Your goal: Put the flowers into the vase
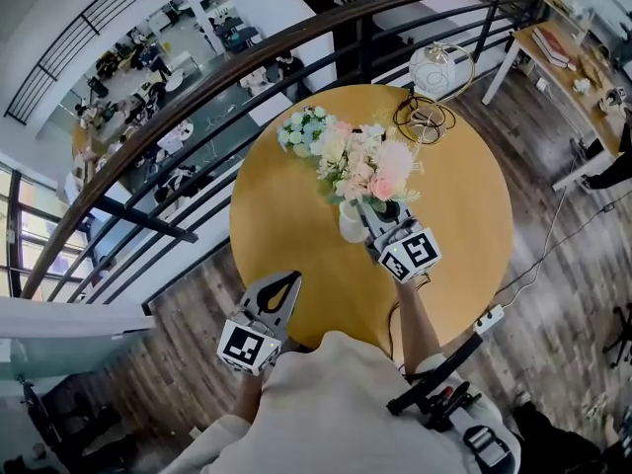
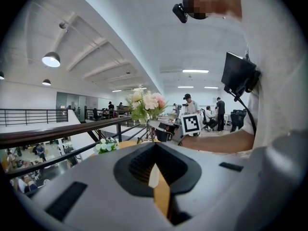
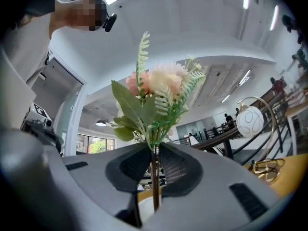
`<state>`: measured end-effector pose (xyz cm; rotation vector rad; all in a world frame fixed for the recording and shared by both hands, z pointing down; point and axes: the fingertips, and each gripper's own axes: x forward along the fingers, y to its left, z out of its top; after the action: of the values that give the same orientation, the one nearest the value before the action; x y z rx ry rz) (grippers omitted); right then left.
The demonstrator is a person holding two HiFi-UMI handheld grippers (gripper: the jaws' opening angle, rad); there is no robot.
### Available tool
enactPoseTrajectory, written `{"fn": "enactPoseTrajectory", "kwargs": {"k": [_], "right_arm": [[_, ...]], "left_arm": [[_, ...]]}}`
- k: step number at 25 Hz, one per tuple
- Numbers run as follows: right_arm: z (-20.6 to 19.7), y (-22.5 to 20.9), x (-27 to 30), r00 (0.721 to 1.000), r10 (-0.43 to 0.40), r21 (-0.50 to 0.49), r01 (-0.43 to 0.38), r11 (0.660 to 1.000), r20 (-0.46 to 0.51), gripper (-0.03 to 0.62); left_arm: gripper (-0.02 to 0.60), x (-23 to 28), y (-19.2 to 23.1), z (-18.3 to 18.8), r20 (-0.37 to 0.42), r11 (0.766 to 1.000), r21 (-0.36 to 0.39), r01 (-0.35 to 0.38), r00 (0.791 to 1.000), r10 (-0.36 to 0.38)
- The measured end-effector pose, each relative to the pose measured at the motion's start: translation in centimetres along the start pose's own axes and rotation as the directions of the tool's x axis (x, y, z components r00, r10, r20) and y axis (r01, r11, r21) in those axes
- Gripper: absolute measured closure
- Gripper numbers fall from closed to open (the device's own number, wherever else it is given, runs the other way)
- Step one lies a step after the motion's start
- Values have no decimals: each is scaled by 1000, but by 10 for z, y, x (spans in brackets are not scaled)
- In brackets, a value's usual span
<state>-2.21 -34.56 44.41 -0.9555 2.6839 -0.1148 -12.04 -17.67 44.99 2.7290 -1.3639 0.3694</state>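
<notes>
Flowers (image 3: pixel 156 93): stem pinched upright in right gripper (image 3: pixel 154 150) over vase (image 1: pixel 351 225), apparently for insertion; left gripper (image 2: pixel 156 165) closed, empty, idle at near side.

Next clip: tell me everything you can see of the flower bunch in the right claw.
The flower bunch looks artificial, with pale pink and cream blooms, broad green leaves and feathery fern sprigs gathered on a thin dark stem. It stands upright. The right claw is shut on the stem just below the leaves. In the head view it sits over the white vase on the round yellow table. The stem runs down towards the vase's mouth, but I cannot tell whether it is inside.
</notes>
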Motion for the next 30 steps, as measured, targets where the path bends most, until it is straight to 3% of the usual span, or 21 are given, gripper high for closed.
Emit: {"fn": "enactPoseTrajectory", "kwargs": {"k": [5, 12, 19, 25, 30], "right_arm": [[-22, 2, -18, 995, -79, -75, 74, 994, -66, 545], [-60, 2, -36, 954, -210, -250, 154, 956, -214, 491], [-91, 0, -41, 909, -234, -227, 161, 960, -345, 351], [-94, -2, -46, 908, -217, -176, 162, 971, -360, 259], [-115, -4, -53, 883, -222, -164, 167, 972, -414, 214]], "left_arm": [[575, 4, -2, 2, 4, 1000, 4, 17, 1000, -17], [575, 6, -8, 5, 20, 999, 21, 37, 999, -38], [575, 6, -10, 5, 32, 999, 16, 46, 998, -47], [575, 6, -11, 10, 51, 998, 32, 56, 997, -57], [575, 5, -11, 8, 58, 998, 19, 64, 996, -65]]}}
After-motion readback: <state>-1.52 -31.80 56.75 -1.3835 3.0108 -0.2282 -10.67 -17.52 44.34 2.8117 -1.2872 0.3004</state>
